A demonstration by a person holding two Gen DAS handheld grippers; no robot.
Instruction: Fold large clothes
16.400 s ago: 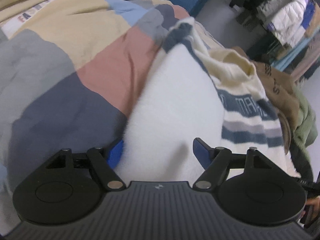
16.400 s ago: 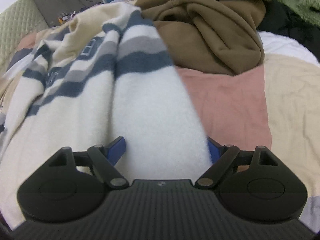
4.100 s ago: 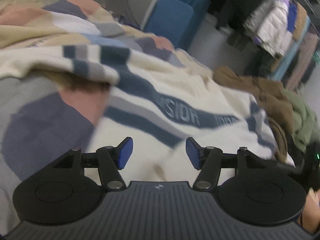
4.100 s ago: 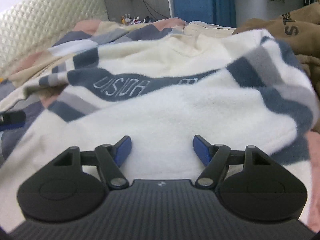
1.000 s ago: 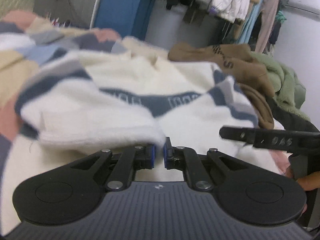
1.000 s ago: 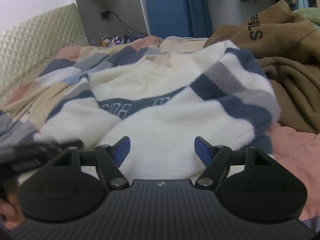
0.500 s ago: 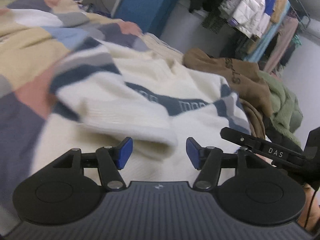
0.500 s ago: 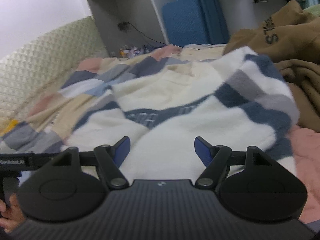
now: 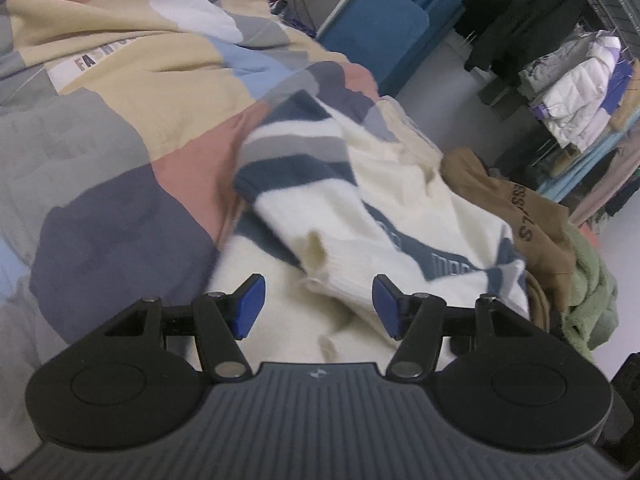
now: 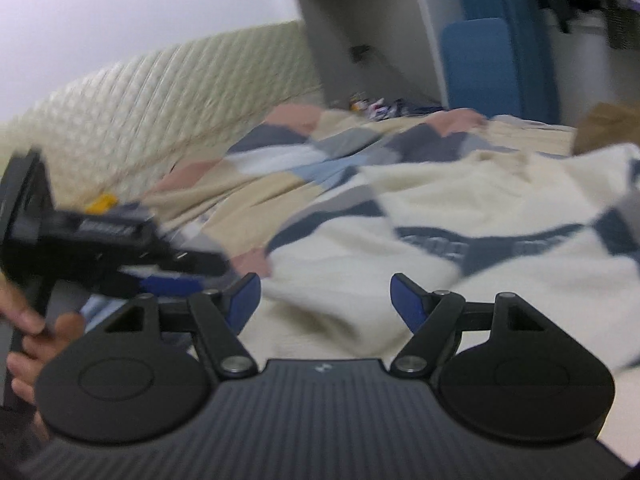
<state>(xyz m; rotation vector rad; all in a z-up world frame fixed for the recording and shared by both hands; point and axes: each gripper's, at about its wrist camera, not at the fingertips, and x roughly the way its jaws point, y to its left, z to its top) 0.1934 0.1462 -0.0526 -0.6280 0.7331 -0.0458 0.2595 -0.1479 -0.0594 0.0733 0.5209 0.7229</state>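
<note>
Where the cream sweater (image 9: 400, 216) with navy and grey stripes is spread on the bed, one sleeve (image 9: 304, 200) is seen folded inward across the body, its ribbed cuff lying just ahead of the left hand-held gripper (image 9: 318, 306). A navy band with pale lettering runs across the chest of the garment and is partly covered by that sleeve. The blue pads of the left hand-held gripper are held wide apart with nothing between them; the cuff lies in front of the gap, but contact with either pad cannot be determined. The right hand-held gripper (image 10: 325, 298) is likewise spread apart and holds nothing, with the sweater (image 10: 480, 240) lying beyond its fingertips; this view is blurred. At the left edge of the right wrist view, the left hand-held gripper (image 10: 120, 264) is seen from the side, held in the person's left hand (image 10: 36, 336). The patchwork bedspread (image 9: 120, 140) in tan, pink, grey and navy lies under the garment. A brown hoodie (image 9: 520, 220) is piled against the far side of the sweater, with a green fleece garment (image 9: 592, 280) beside it. A quilted headboard (image 10: 160, 120) and a rack of hanging coats (image 9: 572, 68) are noted further out.
</note>
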